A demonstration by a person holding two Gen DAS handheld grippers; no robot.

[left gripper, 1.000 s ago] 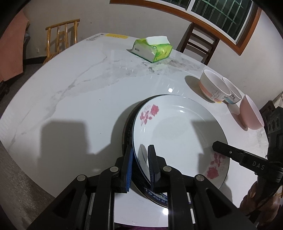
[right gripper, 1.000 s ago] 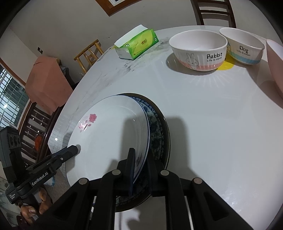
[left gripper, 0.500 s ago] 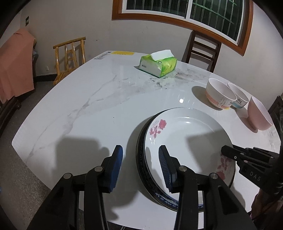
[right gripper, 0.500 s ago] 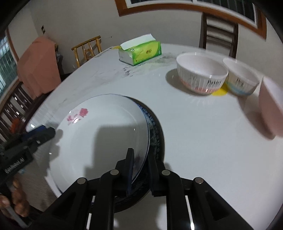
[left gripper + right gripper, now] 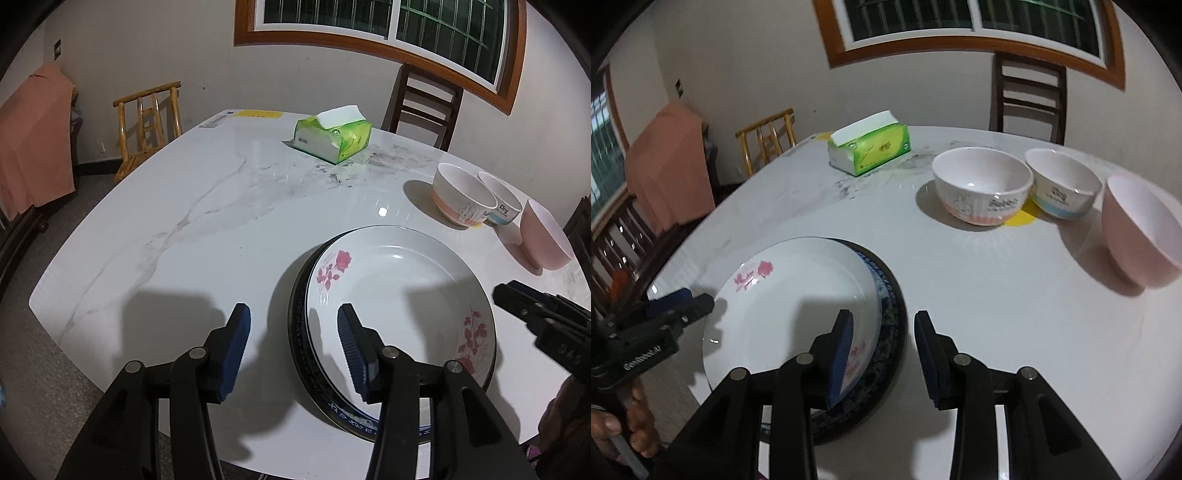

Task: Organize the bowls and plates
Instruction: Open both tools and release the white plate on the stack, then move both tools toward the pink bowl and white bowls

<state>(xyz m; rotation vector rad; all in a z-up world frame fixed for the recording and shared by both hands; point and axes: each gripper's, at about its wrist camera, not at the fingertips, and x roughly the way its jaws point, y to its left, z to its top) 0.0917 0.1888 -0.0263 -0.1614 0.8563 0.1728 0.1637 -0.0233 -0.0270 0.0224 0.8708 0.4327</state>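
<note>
A white plate with pink roses point(image 5: 402, 295) lies stacked on a blue-patterned plate point(image 5: 332, 402) and a dark plate near the table's front edge; the stack also shows in the right wrist view point(image 5: 798, 291). My left gripper point(image 5: 293, 347) is open, raised, straddling the stack's left rim without touching. My right gripper point(image 5: 882, 354) is open above the stack's right rim. A rabbit bowl point(image 5: 982, 184), a dog bowl point(image 5: 1062, 188) and a pink bowl point(image 5: 1141, 232) stand at the right.
A green tissue box point(image 5: 332, 138) sits at the far middle of the white marble table point(image 5: 207, 221). Wooden chairs point(image 5: 147, 118) stand beyond the far edge. An orange cloth point(image 5: 33, 136) hangs at the left.
Both grippers let go of the rose plate's rim and opened wide. They lifted and drew back; the plate now rests on the stack.
</note>
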